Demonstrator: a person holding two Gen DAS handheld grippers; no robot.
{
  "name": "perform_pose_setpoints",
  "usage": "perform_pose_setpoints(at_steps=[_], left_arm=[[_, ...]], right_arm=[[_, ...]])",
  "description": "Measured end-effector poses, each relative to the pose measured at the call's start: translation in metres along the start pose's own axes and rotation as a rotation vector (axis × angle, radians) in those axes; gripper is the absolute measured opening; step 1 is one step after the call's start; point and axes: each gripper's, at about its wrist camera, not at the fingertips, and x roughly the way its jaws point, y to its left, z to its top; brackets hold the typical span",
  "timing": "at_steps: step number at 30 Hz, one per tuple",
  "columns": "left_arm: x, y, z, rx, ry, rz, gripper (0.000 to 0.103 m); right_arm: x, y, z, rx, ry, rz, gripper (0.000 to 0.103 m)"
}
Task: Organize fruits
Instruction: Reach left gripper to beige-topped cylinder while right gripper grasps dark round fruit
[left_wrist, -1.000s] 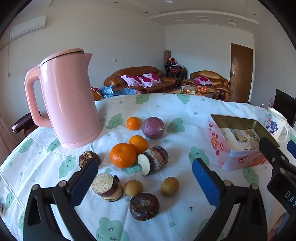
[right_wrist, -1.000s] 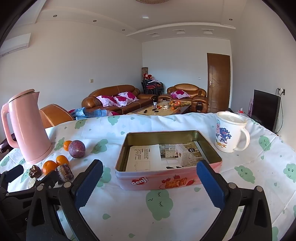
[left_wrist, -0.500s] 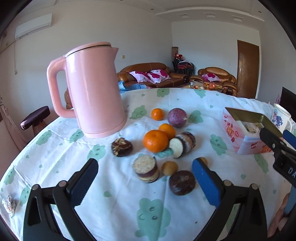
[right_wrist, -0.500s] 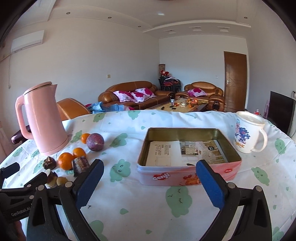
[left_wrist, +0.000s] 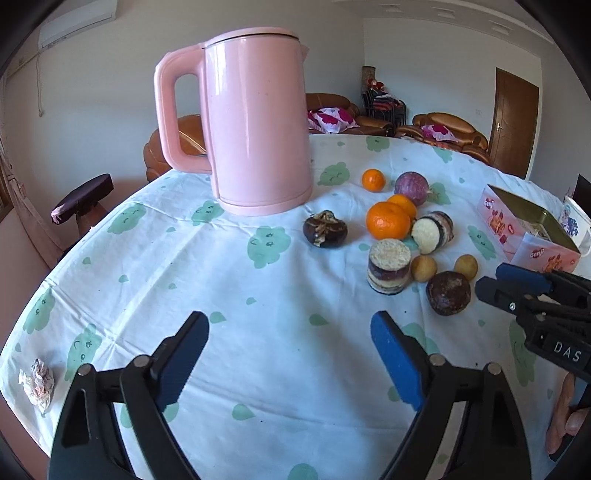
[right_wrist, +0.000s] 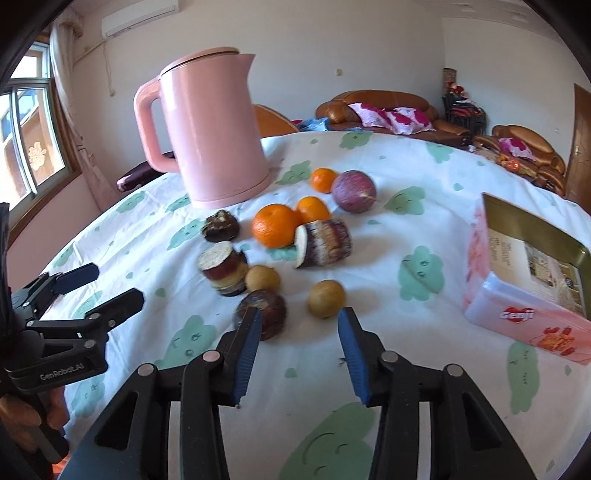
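Observation:
Fruit lies in a cluster on the cloth: a big orange (right_wrist: 275, 225), two smaller oranges, a purple round fruit (right_wrist: 354, 191), two cut cane pieces (right_wrist: 225, 267), two small yellow fruits and two dark brown ones. My right gripper (right_wrist: 299, 321) points at the near edge of the cluster with its jaws closing. A yellow fruit (right_wrist: 327, 298) lies just past its tips, and a dark brown fruit (right_wrist: 260, 314) sits by its left finger; the pads touch neither. My left gripper (left_wrist: 288, 332) hovers over bare cloth left of the fruit, its jaws closing on nothing.
A pink kettle (left_wrist: 255, 129) stands behind the fruit. An open pink tin (right_wrist: 532, 280) with papers inside sits to the right, with a mug behind it. A crumpled wrapper (left_wrist: 37, 380) lies near the table's left edge. Sofas and a door stand beyond the table.
Both grippers swung left and lower. The right one went from facing the tin to the fruit cluster, and its jaws narrowed a lot. The left jaws narrowed slightly.

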Motion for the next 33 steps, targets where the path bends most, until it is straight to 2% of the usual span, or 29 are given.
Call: perform_pose_setpoints(at_steps=[3,7,11,12,14,19,22,26,29,31,33], left_arm=[[-0.003,0.001,0.004,0.006,-0.007,-0.009,0.091],[-0.008,0.002,0.009,0.027,-0.025,-0.024,0.091],[-0.009,0.002,0.014,0.050,-0.029,-0.023,0.091],[-0.008,0.002,0.016,0.053,-0.026,-0.030,0.092],[-0.005,0.001,0.017,0.051,-0.018,-0.055,0.092],[0.004,-0.011,0.026,0.065,0.007,-0.109,0.092],[0.010,-0.022,0.031,0.079,0.024,-0.153,0.092],[0.024,-0.034,0.042,0.080,0.038,-0.176,0.090],[0.038,-0.044,0.046,0.086,0.075,-0.197,0.078],[0.047,-0.050,0.047,0.089,0.093,-0.209,0.075],[0.055,-0.056,0.048,0.101,0.111,-0.202,0.060]], right_arm=[[0.013,0.012,0.003,-0.009,0.045,0.035,0.046],[0.029,0.027,0.010,-0.091,0.079,-0.039,0.046],[0.042,0.026,0.013,-0.125,0.133,-0.071,0.046],[0.047,0.023,0.013,-0.117,0.159,-0.067,0.046],[0.046,0.017,0.015,-0.089,0.156,-0.046,0.046],[0.038,0.013,0.011,-0.079,0.125,-0.025,0.041],[0.020,0.005,0.008,-0.066,0.062,-0.020,0.041],[-0.007,-0.018,0.004,-0.005,-0.049,-0.033,0.041],[-0.022,-0.033,0.005,0.024,-0.118,-0.071,0.041],[-0.027,-0.041,0.006,0.051,-0.136,-0.075,0.041],[-0.026,-0.047,0.007,0.073,-0.131,-0.074,0.041]])
